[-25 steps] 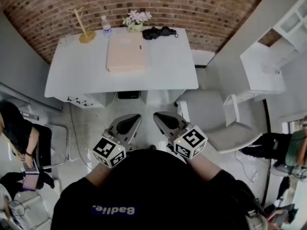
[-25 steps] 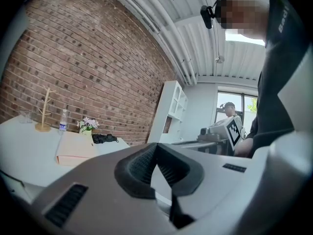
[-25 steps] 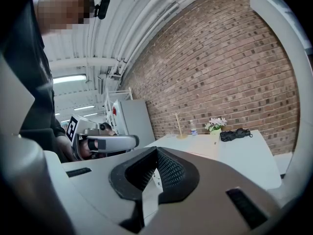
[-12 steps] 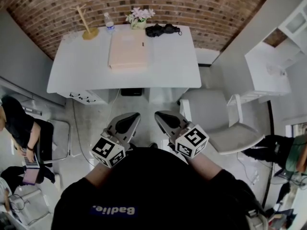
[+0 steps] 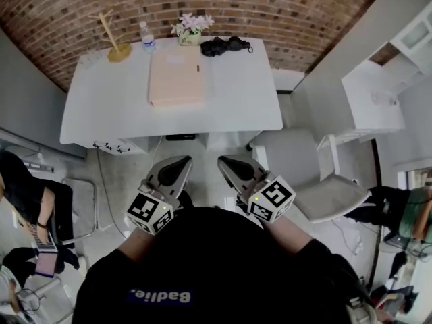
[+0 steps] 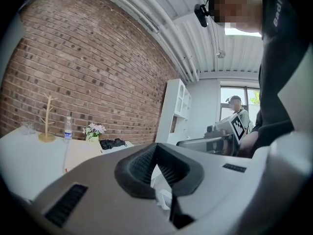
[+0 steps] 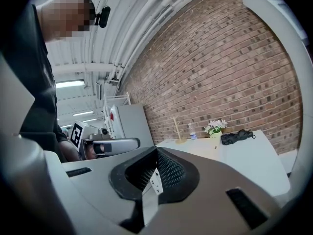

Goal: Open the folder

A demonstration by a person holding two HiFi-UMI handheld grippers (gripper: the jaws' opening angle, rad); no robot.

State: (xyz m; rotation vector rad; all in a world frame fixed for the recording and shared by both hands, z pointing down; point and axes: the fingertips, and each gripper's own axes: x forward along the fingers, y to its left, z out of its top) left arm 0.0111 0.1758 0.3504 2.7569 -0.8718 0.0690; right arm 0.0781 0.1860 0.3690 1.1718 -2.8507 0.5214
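- The folder (image 5: 177, 78) is lying flat and closed on the white desk (image 5: 236, 110), a pale peach slab sitting toward the desk's far half.
- Just past the folder's far edge, a small pot (image 5: 191, 40) is standing upright and holding pale pink-white flowers (image 5: 192, 23) — the one container whose contents are showing plainly.
- Off the folder's far left corner, a clear bottle (image 5: 147, 36) with a blue label is standing upright; what it is holding is too small to tell.
- Further left of the folder, a branched wooden stand (image 5: 116, 40) is standing on a round base.
- Off the folder's far right corner, beside the pot, a black bundle (image 5: 224, 44) is lying on the desk.
- The left tongs (image 5: 181, 163) are hovering well short of the folder, off the desk's near edge and above the floor. In the left gripper view the jaws are pressing together tip to tip, clenched on nothing.
- The right tongs (image 5: 227, 163) are hovering just beside the left ones, equally far from the folder, with the jaws likewise closed and empty.
- Near right of the folder, a white chair (image 5: 317, 174) is standing off the desk.
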